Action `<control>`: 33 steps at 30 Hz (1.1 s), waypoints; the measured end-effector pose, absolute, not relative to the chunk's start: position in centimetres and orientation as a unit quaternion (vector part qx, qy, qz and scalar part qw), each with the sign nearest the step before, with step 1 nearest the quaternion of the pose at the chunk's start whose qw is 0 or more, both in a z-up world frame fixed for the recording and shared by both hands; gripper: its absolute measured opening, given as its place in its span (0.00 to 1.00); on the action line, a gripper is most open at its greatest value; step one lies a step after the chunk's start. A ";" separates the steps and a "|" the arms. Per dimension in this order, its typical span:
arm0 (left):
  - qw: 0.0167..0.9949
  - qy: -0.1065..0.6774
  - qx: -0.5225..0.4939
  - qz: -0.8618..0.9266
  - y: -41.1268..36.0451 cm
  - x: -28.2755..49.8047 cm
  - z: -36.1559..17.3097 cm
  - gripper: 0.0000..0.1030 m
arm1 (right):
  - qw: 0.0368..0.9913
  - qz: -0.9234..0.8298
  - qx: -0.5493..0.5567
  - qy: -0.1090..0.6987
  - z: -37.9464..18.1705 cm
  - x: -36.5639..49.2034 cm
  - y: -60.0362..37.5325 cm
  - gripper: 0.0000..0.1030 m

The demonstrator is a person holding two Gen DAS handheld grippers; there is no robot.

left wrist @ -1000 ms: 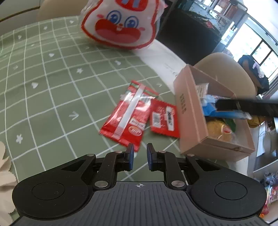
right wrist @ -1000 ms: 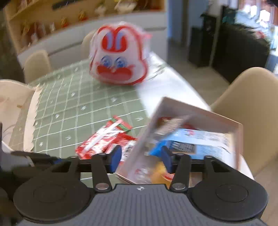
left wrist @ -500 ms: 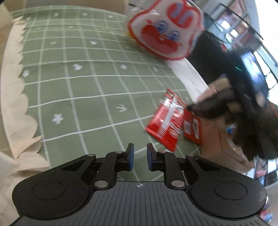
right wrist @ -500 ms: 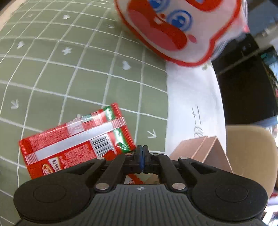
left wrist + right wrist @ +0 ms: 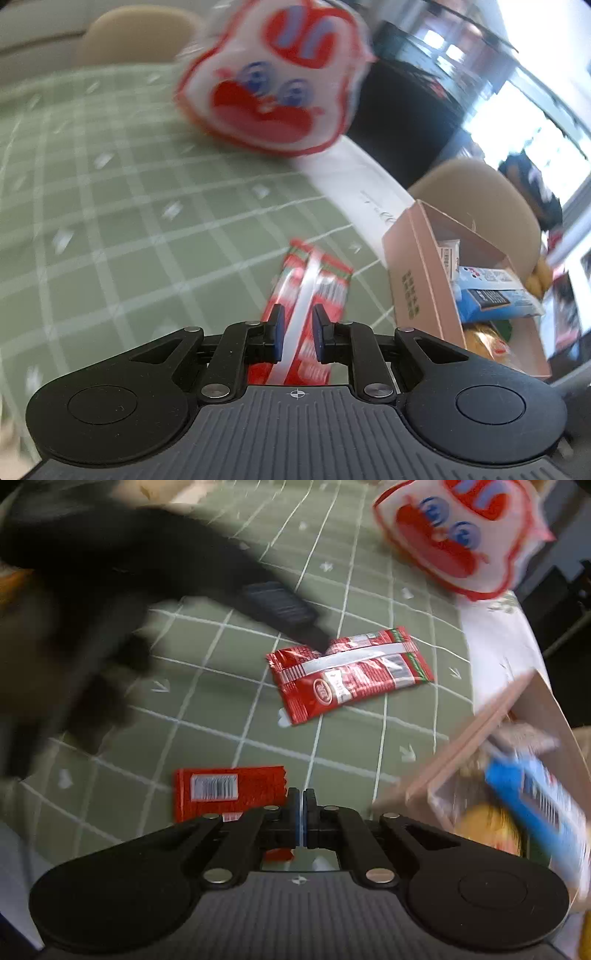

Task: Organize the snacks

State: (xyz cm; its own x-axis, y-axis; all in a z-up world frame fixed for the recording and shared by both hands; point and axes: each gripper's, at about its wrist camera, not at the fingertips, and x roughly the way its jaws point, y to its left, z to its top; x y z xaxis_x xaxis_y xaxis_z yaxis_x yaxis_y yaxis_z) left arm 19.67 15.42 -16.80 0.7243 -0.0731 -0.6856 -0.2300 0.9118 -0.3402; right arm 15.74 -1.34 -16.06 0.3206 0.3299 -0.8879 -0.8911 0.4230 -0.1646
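Observation:
A long red snack packet [image 5: 306,291] with a white stripe lies on the green checked cloth. My left gripper [image 5: 298,334] is open with its fingers on either side of the packet's near end. In the right wrist view the same packet [image 5: 351,674] lies mid-table, with the left gripper [image 5: 314,640] at its far edge. A smaller red packet [image 5: 229,792] lies just left of my right gripper [image 5: 302,821], which is shut and empty. A pink cardboard box [image 5: 421,280] holding blue and yellow snacks stands to the right; its wall [image 5: 469,753] shows in the right wrist view.
A large white and red rabbit-face bag [image 5: 273,81] stands at the far side of the table and shows in the right wrist view [image 5: 458,535]. A white cloth strip [image 5: 354,177] runs along the table's right edge. A beige chair [image 5: 476,199] stands behind the box.
My left gripper has moved forward and right over the long red packet. My right gripper has pulled back and stays shut; the small red packet now lies in front of it.

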 end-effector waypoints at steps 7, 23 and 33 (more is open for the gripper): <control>0.896 0.419 -0.137 0.051 14.5 24.7 -17.7 0.24 | 0.812 0.382 -0.223 0.380 -15.7 13.4 -10.0 0.44; 0.890 0.450 -0.070 -0.006 9.6 15.1 -17.6 0.27 | 0.843 0.399 -0.108 0.345 -17.4 11.4 -14.0 0.59; 0.875 0.462 -0.144 0.018 10.5 11.0 -17.7 0.27 | 0.800 0.429 -0.183 0.378 -19.6 11.6 -7.8 0.59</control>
State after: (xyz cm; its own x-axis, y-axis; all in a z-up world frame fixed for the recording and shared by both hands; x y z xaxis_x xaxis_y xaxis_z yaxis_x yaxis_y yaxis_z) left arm 10.97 10.47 -17.71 0.5724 -0.1009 -0.8137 -0.1648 0.9580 -0.2348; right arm 11.63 -7.78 -19.60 0.3459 0.5478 -0.7618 -0.8250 0.5642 0.0311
